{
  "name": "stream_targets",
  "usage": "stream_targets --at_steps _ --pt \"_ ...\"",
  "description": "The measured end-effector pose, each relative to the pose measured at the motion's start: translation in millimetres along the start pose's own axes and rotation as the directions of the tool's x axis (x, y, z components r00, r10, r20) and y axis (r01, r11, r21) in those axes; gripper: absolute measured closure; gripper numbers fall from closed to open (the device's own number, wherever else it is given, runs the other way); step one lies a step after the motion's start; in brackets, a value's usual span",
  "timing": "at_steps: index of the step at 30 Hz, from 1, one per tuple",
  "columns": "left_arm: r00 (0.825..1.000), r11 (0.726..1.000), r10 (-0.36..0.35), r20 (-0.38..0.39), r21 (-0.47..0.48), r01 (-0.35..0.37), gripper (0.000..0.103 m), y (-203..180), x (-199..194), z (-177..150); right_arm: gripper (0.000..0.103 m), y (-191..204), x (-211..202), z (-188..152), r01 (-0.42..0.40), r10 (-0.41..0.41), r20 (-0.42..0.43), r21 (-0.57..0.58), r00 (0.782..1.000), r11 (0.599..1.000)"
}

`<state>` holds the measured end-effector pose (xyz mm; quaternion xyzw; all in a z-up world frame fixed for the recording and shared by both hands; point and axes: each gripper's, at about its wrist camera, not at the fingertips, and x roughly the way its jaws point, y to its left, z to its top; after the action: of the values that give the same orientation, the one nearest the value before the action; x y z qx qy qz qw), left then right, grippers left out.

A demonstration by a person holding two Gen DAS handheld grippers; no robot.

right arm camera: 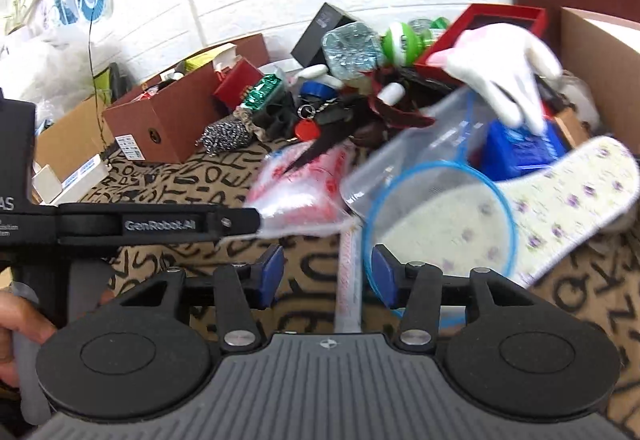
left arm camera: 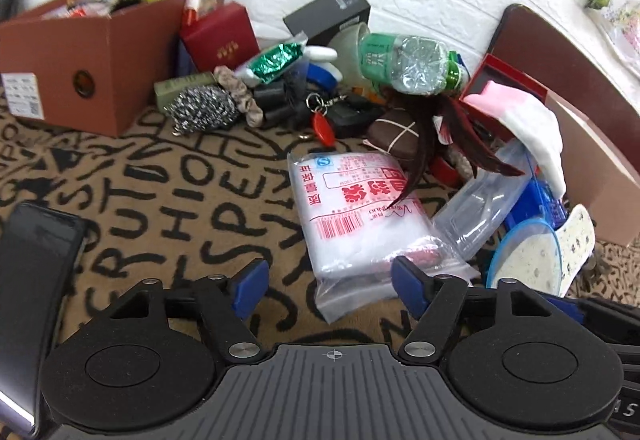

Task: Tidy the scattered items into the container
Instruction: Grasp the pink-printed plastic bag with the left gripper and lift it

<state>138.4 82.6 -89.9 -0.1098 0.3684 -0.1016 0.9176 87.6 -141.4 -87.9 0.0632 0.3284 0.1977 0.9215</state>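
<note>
A brown cardboard box [left arm camera: 100,52], part filled, stands at the back left; it also shows in the right wrist view [right arm camera: 168,120]. A clear plastic bag with red print [left arm camera: 352,208] lies on the lettered cloth. My left gripper [left arm camera: 330,286] is open, its blue pads either side of the bag's near end. My right gripper [right arm camera: 328,276] is open and empty, just before the bag's edge [right arm camera: 304,192] and a clear tub with a blue rim [right arm camera: 432,200]. The left gripper [right arm camera: 160,226] crosses the right wrist view at left.
A pile lies at the back: a crushed green bottle [left arm camera: 408,60], steel scourer [left arm camera: 204,108], red key fob [left arm camera: 324,128], black box [left arm camera: 332,12], red box [left arm camera: 220,36], pink-white glove [left arm camera: 532,128], floral insole [right arm camera: 568,200]. A phone [left arm camera: 36,280] lies at left.
</note>
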Motion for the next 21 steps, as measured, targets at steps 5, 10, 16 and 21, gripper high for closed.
stream_targets --at_steps 5,10,16,21 --pt "1.0 1.0 -0.015 0.0 0.008 0.015 0.026 6.4 11.1 12.5 0.051 -0.6 23.8 13.0 -0.039 0.039 -0.019 0.014 0.999 0.999" --pt "0.999 0.999 -0.042 -0.005 0.026 0.042 0.026 9.4 23.5 25.0 0.051 -1.6 44.4 24.8 -0.04 0.04 -0.02 -0.005 0.999 0.999" --pt "0.998 0.998 -0.065 -0.009 -0.008 0.065 0.027 19.2 41.1 35.7 0.044 -2.9 71.0 38.0 -0.065 0.063 -0.056 -0.039 0.996 0.997" --pt "0.996 0.996 -0.088 -0.015 -0.026 0.088 0.03 25.8 46.8 42.1 0.039 -8.0 90.8 44.5 -0.117 0.118 -0.073 0.013 0.99 0.993"
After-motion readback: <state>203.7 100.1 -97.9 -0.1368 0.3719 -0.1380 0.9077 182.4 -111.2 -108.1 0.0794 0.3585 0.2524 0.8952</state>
